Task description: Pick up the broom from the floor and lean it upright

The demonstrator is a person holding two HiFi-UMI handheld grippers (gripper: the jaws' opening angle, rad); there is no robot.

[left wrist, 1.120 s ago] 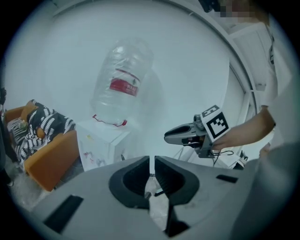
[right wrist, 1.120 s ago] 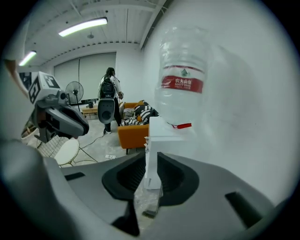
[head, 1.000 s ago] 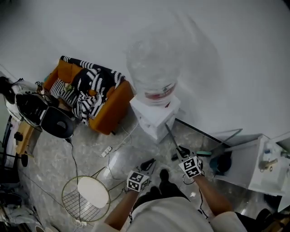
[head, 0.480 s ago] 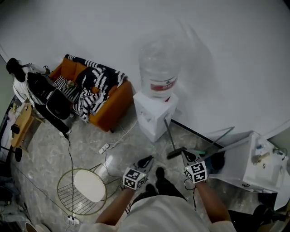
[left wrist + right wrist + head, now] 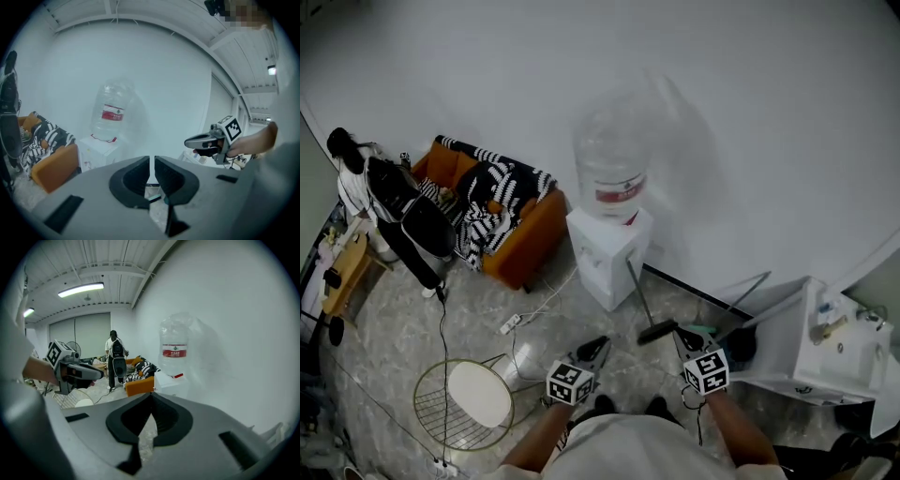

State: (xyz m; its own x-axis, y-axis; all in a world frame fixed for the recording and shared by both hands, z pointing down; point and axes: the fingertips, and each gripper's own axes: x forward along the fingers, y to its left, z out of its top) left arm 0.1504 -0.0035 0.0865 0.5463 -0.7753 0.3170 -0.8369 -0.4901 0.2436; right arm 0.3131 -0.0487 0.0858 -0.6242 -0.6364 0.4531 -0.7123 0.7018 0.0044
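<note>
The broom [image 5: 639, 298] stands tilted, its head on the floor [image 5: 572, 323] and its handle top seemingly against the white water dispenser [image 5: 605, 258], which props it upright. Neither claw touches it. The right claw [image 5: 151, 404] is pressed together and empty, and the left claw [image 5: 152, 165] shows a slim gap holding nothing. The job looks done.

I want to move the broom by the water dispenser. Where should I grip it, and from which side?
Probably the thin handle at mid-length, jaws across it, from the open floor on your side. The broom slants up to the water dispenser, which blocks the far side; its head rests on the floor.
</note>
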